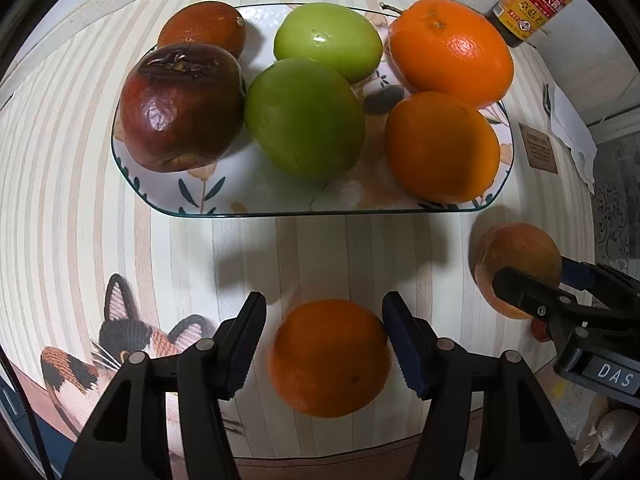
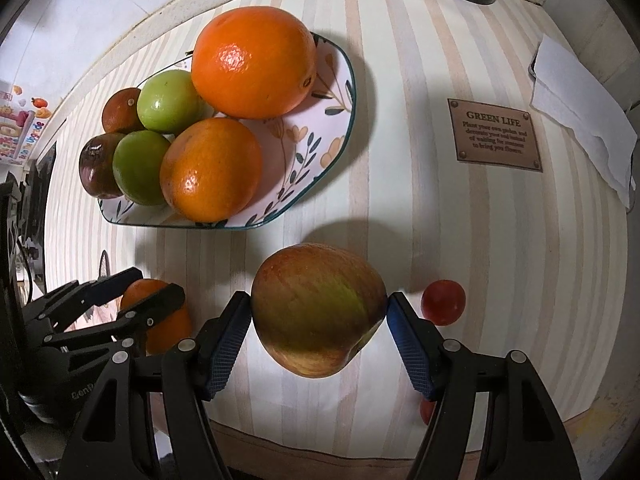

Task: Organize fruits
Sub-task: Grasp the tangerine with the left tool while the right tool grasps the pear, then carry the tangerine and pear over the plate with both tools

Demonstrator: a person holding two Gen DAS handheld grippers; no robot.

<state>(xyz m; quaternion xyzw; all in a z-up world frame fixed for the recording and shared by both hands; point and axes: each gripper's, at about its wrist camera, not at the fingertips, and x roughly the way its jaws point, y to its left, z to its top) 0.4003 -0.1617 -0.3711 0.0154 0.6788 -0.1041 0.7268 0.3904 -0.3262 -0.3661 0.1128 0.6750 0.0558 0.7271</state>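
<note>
Done: six fruits are laid in the plate (image 1: 132, 184) | Left hand-held gripper (image 1: 324, 344): an orange (image 1: 330, 358) is bracketed, contact not confirmed | Right hand-held gripper (image 2: 319, 312): an apple (image 2: 318, 310) is clamped near the plate | Left: small red fruit (image 2: 443, 302) on the bench (image 2: 480, 240)

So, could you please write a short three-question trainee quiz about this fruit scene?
1. True or false: the right gripper has its pads against the apple.
2. How many green fruits lie on the floral plate?
3. The orange between the left gripper fingers is: A) on the plate, B) on the striped tablecloth, C) beside the sauce bottle.

Key: 1 true; 2 two; 3 B.
</note>
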